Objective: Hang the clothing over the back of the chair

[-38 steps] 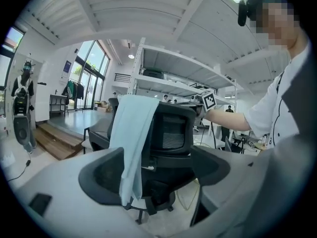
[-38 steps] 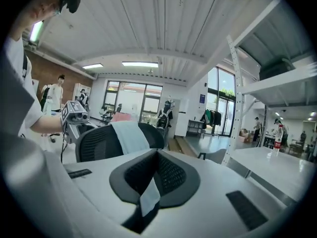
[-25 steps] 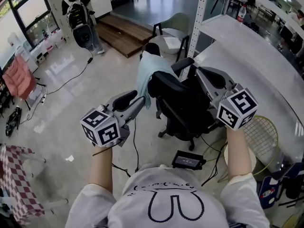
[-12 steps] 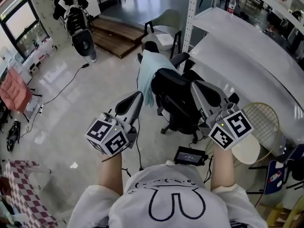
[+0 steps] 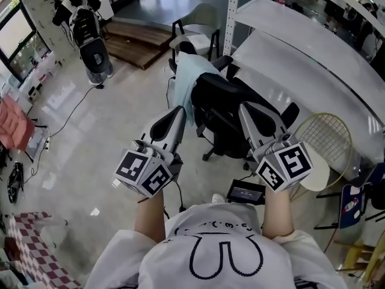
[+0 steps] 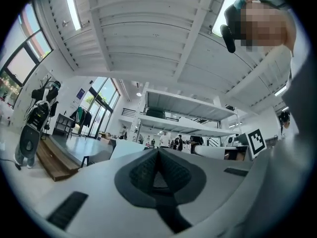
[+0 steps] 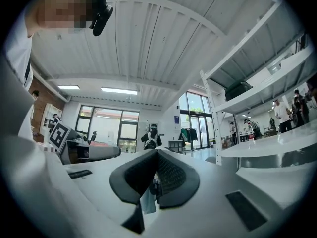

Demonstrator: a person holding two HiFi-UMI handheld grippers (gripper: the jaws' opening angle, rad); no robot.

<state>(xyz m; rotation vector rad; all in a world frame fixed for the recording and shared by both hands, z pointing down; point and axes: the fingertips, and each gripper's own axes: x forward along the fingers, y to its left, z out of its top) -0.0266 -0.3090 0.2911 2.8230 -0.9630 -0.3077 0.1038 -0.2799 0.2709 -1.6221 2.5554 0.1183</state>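
A light blue piece of clothing [image 5: 187,82] hangs draped over the back of a black office chair [image 5: 224,116], and no gripper touches it. My left gripper [image 5: 179,109] is held shut with nothing in it, just short of the cloth's lower edge. To its right, my right gripper [image 5: 244,108] is also shut and empty, in front of the chair's seat. In the left gripper view the jaws [image 6: 157,155] meet with nothing between them. Past the shut pads in the right gripper view, a sliver of the blue clothing [image 7: 147,202] shows in the distance.
A white table [image 5: 313,59] and a metal shelf post [image 5: 231,11] stand right behind the chair. A racket [image 5: 328,138] leans at the right. A black device [image 5: 245,192] and cables lie on the floor by my feet. A beige chair [image 5: 201,32] and a wooden platform [image 5: 133,38] stand farther off.
Both grippers have drawn back from the chair and closer together. The left gripper's tip has come off the cloth's edge. The clothing stays draped on the chair back.
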